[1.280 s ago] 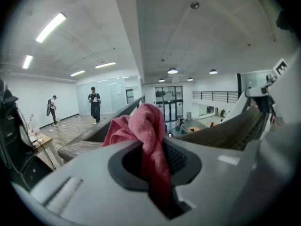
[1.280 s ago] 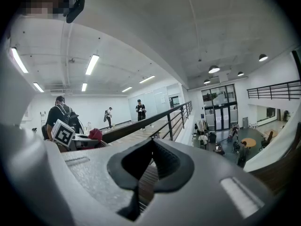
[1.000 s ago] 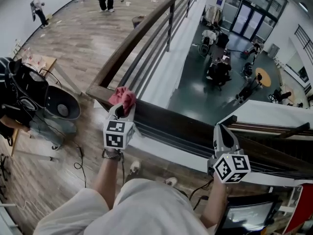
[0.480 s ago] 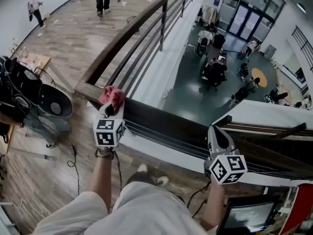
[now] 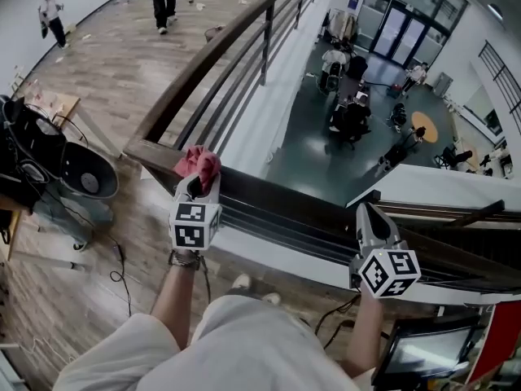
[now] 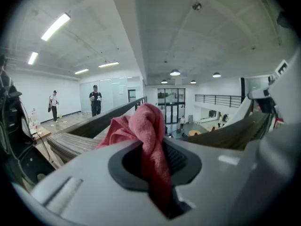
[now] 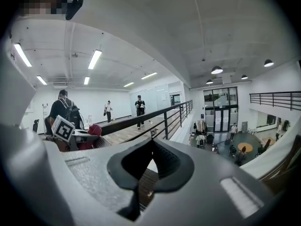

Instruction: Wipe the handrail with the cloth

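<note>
left gripper (image 5: 198, 186) pinches the pink cloth (image 5: 201, 161) on the handrail (image 5: 285, 204)

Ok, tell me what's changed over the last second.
The left gripper has drawn the cloth a short way along the handrail, away from its corner toward the right gripper; the shift is slight. Unchanged: the left gripper stays shut on the cloth atop the rail, the right gripper shut, empty, at the rail.

Bright, even ceiling-strip lighting; strong fisheye distortion, dark vignetted corners, close foreground blurred.
</note>
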A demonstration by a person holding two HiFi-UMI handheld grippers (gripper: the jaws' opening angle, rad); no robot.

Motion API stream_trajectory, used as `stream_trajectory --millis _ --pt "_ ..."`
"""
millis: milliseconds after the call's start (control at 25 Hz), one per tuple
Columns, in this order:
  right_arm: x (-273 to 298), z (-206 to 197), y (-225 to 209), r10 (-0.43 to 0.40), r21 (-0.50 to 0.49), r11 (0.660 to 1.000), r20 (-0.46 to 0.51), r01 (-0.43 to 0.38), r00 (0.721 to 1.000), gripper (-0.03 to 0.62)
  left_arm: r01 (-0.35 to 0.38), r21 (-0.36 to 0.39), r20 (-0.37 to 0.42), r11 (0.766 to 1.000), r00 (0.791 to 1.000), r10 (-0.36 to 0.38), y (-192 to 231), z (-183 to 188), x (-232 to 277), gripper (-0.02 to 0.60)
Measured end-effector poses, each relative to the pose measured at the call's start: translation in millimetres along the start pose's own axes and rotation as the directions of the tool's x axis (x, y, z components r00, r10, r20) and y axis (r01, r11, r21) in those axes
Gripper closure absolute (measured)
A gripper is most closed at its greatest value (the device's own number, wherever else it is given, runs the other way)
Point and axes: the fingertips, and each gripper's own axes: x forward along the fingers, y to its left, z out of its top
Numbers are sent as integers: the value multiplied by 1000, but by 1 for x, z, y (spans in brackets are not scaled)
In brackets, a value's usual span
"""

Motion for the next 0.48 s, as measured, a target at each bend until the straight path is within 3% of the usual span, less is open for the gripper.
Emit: stream_trajectory --millis 480 --pt "-11 -1 -22 -140 14 990 3 140 990 592 144 79 -49 986 989 -141 -28 5 -2 515"
